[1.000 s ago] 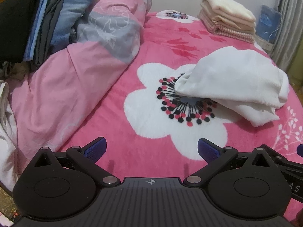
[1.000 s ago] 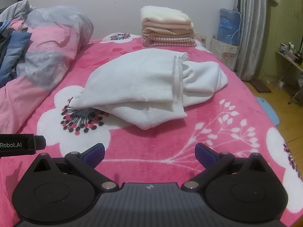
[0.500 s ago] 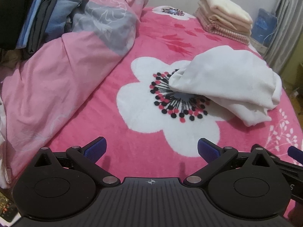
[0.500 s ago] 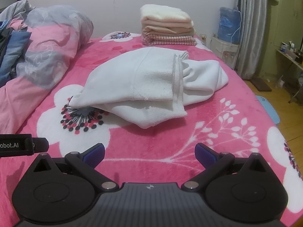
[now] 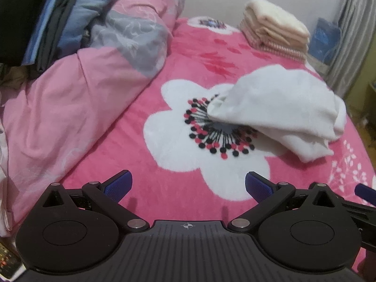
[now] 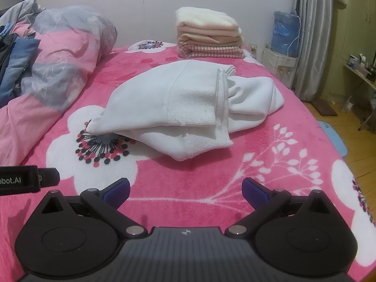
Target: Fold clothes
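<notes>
A white folded garment (image 5: 279,108) (image 6: 188,101) with ribbed hems lies on the pink flowered blanket (image 5: 178,197) (image 6: 235,176), in the middle of the bed. My left gripper (image 5: 188,184) hovers low over the blanket, short of the garment and to its left, open with nothing between its blue pads. My right gripper (image 6: 185,189) hangs near the bed's front edge, straight in front of the garment, open and empty too. A bit of the left gripper's body (image 6: 25,179) shows at the left edge of the right wrist view.
A stack of folded cream and checked cloths (image 5: 275,33) (image 6: 209,35) stands at the far end of the bed. A pink and grey quilt (image 5: 77,87) (image 6: 58,54) with dark and blue clothes (image 5: 47,16) heaped on it fills the left. A blue water bottle (image 6: 285,33), a curtain (image 6: 312,35) and wooden floor (image 6: 354,145) lie right.
The left wrist view has tipped up and swung slightly, so the garment and the stack sit a little differently in the frame. The right gripper has barely moved. Both stay open.
</notes>
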Tool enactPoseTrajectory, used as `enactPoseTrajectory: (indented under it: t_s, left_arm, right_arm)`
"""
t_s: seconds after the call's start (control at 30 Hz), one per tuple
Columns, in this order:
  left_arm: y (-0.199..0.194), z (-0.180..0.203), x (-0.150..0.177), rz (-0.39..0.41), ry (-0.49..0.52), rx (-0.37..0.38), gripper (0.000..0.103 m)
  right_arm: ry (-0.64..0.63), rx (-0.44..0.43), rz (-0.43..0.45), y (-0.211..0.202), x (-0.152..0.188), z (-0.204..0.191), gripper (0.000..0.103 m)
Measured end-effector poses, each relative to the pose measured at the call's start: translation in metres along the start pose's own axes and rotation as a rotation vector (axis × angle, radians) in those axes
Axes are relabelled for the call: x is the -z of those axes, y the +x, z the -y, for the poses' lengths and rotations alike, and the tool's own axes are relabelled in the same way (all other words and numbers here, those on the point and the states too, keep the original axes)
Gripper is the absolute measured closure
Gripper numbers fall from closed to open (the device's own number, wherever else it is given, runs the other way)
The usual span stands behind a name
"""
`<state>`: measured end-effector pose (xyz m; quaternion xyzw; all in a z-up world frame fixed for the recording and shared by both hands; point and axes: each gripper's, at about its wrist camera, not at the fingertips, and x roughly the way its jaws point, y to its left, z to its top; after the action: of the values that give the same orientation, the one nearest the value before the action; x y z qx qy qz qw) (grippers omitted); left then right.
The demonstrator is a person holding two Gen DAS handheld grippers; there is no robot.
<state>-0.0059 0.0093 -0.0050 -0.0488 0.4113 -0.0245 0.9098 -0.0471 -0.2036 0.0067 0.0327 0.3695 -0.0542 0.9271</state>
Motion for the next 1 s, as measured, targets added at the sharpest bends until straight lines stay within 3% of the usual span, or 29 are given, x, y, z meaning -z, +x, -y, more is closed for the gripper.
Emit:
enactPoseTrajectory:
  t_s: [0.2,0.53,1.0]
  left_arm:
    - [-0.0022,-0.0002,0.0013,0.042,0.014,-0.022,0.0]
    - [-0.001,0.0042,0.0028,0.027,0.051,-0.073,0.0]
    - [0.0005,0.0037,0.0047,0.01,0.043,-0.085,0.0]
  right_arm:
    - [0.002,-0.001,0.0,0.0001,-0.001,0.0012,0.0]
    - [0.011,-0.001,-0.004,0.0003,-0.0009,0.0029,0.0]
    - [0.011,0.008,-0.033,0.0047,0.0006,0.0038,0.0]
